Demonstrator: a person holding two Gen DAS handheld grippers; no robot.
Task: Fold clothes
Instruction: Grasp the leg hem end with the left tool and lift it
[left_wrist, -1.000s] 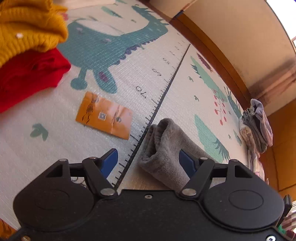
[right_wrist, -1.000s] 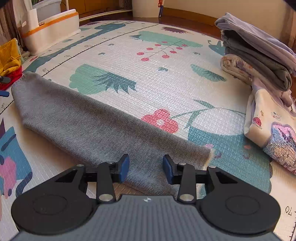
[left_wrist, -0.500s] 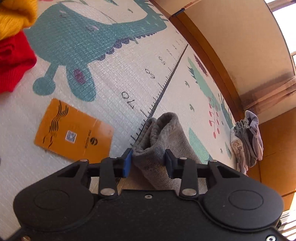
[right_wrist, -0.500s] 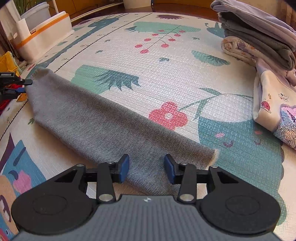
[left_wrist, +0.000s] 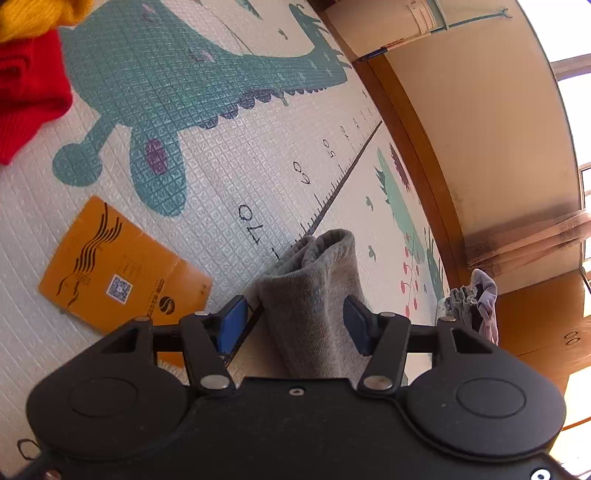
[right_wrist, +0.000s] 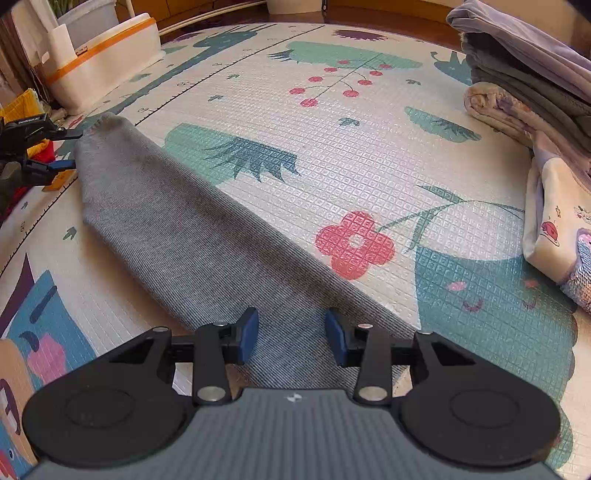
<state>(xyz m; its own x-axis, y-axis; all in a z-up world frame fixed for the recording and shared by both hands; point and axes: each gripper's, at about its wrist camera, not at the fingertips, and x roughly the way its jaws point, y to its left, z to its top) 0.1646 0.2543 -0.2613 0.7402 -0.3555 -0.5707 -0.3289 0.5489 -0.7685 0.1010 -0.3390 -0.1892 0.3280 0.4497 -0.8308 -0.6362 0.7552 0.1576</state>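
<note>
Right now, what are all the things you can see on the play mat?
Grey garment: one, grey, folded long across the mat, between both grippers.
Play mat: one, cream with teal and pink pictures, under everything.
Orange card: one, orange, left of the garment's end.
Red and yellow knits: two, far left.
Folded clothes pile: one, lilac, grey and cream, far right.
White bin: one, orange-trimmed, far edge.
Left hand-held gripper: open, astride the garment's end.
Right hand-held gripper: open, over the other end.

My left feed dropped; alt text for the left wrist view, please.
The left hand-held gripper is open around one end of a long grey knit garment on a cartoon-printed foam play mat. An orange paper envelope lies beside it.
</note>
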